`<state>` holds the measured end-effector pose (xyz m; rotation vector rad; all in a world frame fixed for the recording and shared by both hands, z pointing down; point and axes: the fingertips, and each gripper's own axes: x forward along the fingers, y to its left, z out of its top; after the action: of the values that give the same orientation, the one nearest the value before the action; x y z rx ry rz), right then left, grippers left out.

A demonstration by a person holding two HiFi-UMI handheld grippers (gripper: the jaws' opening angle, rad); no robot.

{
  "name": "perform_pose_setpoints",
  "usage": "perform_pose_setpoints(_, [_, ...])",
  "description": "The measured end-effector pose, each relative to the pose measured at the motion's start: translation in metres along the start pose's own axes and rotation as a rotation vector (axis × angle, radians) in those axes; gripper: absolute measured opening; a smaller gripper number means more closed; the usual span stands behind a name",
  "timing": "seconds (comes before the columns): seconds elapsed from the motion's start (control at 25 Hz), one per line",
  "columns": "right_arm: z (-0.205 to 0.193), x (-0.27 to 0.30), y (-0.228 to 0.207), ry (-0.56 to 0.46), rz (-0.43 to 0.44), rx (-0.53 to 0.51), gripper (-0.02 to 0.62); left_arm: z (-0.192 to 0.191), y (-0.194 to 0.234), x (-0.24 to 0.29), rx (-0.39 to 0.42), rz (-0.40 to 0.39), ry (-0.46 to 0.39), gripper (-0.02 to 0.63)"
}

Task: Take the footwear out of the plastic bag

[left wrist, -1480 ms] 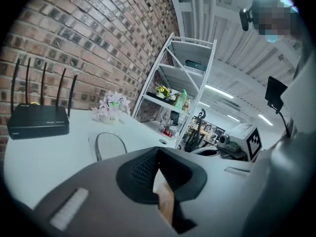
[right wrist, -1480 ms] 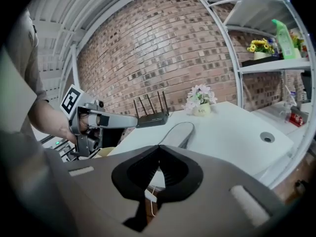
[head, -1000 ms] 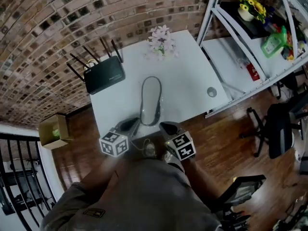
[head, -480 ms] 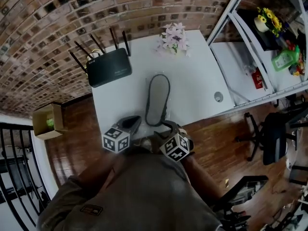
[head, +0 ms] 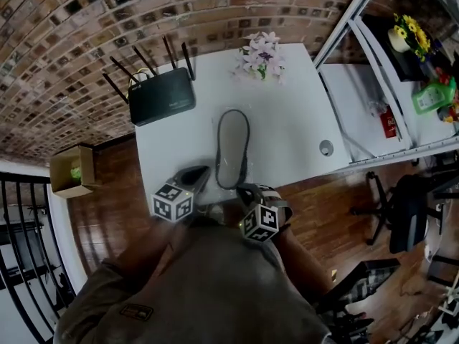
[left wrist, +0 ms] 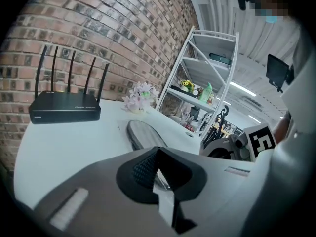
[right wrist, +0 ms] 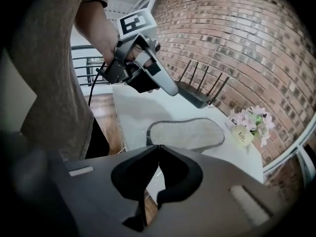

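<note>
A black router sits far left on the white table. The left gripper has its jaws pressed together. The grey footwear lies mid-table inside the clear plastic bag. The right gripper is closing, tips meeting near the bag's near edge; whether they pinch film I cannot tell.

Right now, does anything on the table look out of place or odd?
Only the shoe: it lies on the white table, an unusual place for footwear, near the router and the flowers. Nothing looks spilled, tipped or broken.
</note>
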<state>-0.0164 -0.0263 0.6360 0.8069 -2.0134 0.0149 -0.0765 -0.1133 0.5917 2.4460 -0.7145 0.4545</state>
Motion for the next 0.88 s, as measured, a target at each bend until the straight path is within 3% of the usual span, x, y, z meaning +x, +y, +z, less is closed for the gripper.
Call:
perform_pose_setpoints(0.28, [-0.045, -0.028, -0.038, -0.024, -0.032, 0.125, 0.017, 0.003, -0.020, 0.031, 0.066, -0.019, 0.029, 0.002])
perform_pose_setpoints(0.52, [-0.082, -0.047, -0.067, -0.039, -0.053, 0.154, 0.015, 0.005, -0.044, 0.060, 0.191, -0.039, 0.069, 0.000])
perform_pose_setpoints(0.64, [-0.094, -0.052, -0.077, -0.056, -0.046, 0.137, 0.015, 0.002, -0.050, 0.073, 0.298, -0.037, 0.101, 0.000])
perform_pose_setpoints(0.88, [-0.110, -0.061, -0.090, -0.105, 0.015, 0.096, 0.015, -0.005, -0.067, 0.089, 0.617, -0.045, 0.207, 0.002])
